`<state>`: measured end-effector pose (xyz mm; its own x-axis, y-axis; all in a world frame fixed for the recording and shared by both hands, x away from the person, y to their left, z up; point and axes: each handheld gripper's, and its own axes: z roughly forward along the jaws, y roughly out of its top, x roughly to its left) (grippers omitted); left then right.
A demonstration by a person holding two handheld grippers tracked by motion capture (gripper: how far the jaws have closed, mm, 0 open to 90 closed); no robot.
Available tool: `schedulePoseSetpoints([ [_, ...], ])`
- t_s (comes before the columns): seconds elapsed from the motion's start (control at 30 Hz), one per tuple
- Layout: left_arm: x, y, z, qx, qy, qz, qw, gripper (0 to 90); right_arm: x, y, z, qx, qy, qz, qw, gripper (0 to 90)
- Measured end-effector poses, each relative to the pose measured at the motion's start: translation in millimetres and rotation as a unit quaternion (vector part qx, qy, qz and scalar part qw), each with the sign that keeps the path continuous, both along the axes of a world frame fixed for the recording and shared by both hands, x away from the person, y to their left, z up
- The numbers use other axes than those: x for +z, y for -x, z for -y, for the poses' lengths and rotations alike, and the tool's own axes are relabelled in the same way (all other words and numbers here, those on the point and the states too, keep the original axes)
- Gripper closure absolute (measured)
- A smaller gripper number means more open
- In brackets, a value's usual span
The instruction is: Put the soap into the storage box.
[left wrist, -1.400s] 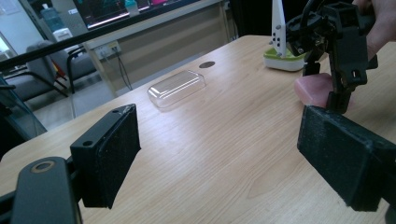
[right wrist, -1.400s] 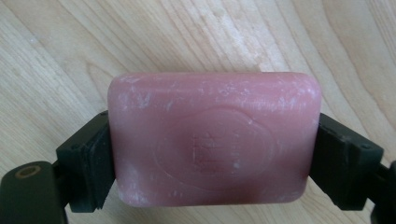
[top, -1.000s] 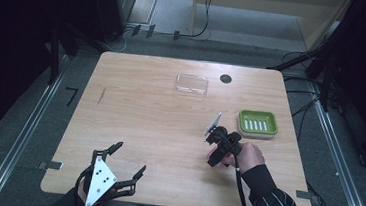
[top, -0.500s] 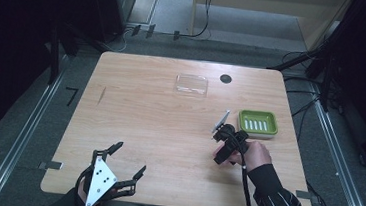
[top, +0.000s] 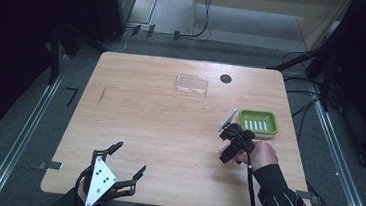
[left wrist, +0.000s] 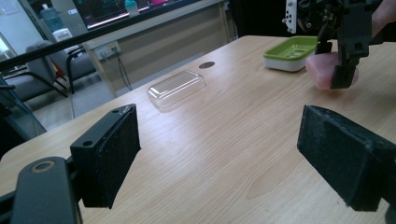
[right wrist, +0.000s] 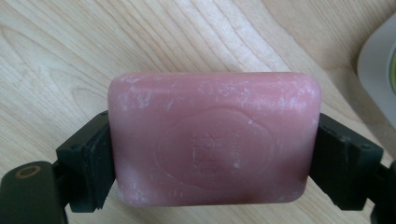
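Right now I have the right hand-held gripper clamped on a pink rectangular bar of soap, its two black pads pressing on the bar's short ends so that the stamped face looks up at the right gripper view's camera. In the high view the bar is hidden under my hand; in the left gripper view it hangs just above the wood, close beside the green soap dish with the ribbed white insert, not yet over it. I judge the bar to be fairly solid and light enough for one gripper, but waxy and slick, with a chalky white bloom on its edges, so it could slide if the squeeze slackens or the bar tilts. End to end, low on the rounded corners, seems the sound place to hold it, since the flat faces offer the pads nothing to catch. The left hand-held gripper rests near the front edge of the table with its jaws spread wide and nothing between them. Farther back lies a clear plastic lid, beside a dark round hole in the top. The table is pale wood grain, smooth and level; the room around it is dim, with cables and metal rails on a grey floor.
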<state>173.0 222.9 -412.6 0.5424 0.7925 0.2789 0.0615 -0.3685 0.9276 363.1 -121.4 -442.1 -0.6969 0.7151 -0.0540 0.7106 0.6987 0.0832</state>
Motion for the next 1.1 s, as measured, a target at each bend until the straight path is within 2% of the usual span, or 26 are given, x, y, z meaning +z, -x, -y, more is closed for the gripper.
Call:
schedulePoseSetpoints([
  [0.7,0.0,0.3,0.1,0.000,0.000,0.001,1.0000,13.6,8.7,-7.6,28.1,-0.032,-0.002,0.004,0.9995,13.6],
  [1.1,0.0,0.1,0.2,0.000,0.000,0.001,1.0000,13.6,17.9,-13.7,45.5,-0.053,-0.010,0.015,0.9984,13.6],
])
